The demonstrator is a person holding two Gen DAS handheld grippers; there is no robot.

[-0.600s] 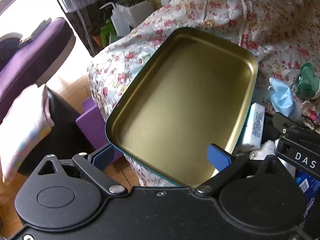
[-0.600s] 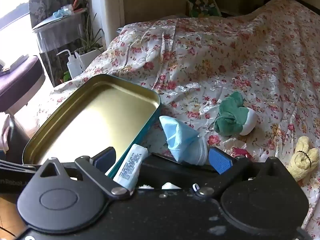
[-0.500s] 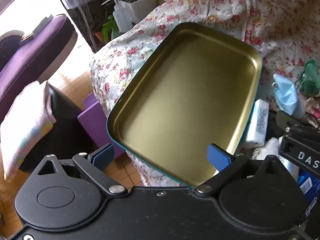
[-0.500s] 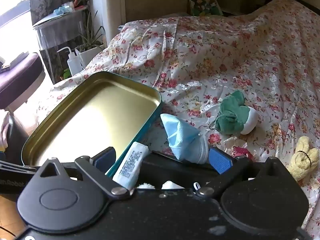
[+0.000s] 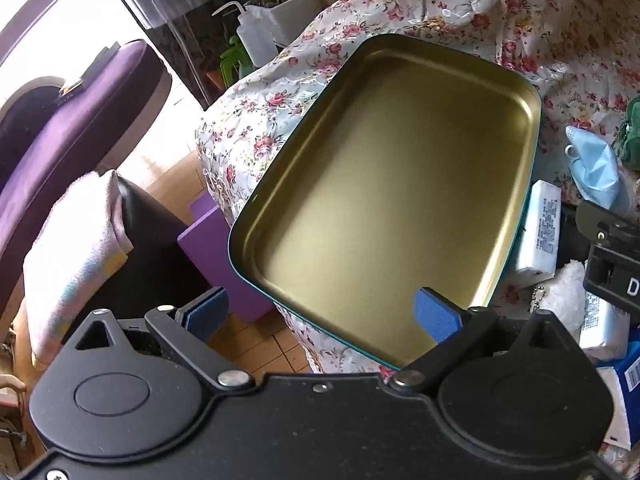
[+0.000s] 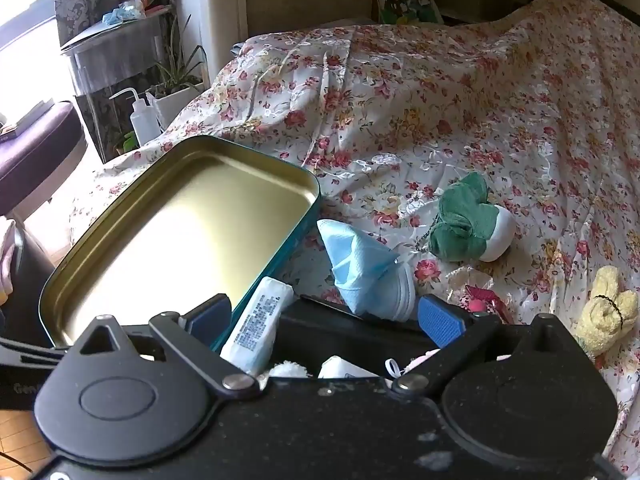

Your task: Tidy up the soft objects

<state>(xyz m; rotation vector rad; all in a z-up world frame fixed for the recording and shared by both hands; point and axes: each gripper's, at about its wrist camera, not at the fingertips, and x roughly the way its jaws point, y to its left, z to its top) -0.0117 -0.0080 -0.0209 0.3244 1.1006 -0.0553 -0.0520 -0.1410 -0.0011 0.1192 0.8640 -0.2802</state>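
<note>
An empty gold tin tray (image 5: 400, 184) with a teal outside lies on the floral bedspread at the bed's corner; it also shows in the right wrist view (image 6: 120, 280). My left gripper (image 5: 320, 314) is open, just before the tray's near rim. My right gripper (image 6: 324, 316) is open and empty above a white tissue pack (image 6: 256, 332) and a blue face mask (image 6: 360, 268). A green and white plush (image 6: 468, 224) and a yellow plush (image 6: 604, 312) lie on the bed to the right. The mask (image 5: 596, 168) and tissue pack (image 5: 540, 228) also show in the left wrist view.
A black box (image 6: 352, 332) with small soft items sits under my right gripper. Beyond the bed's edge are a purple block (image 5: 212, 248), a towel on a black seat (image 5: 68, 256), a purple couch (image 5: 80, 120), a squeeze bottle (image 5: 254, 40) and a potted plant (image 6: 176, 88).
The left wrist view has shifted slightly, so the tray sits a little higher and more to the right. The right gripper has barely moved. Both stay open.
</note>
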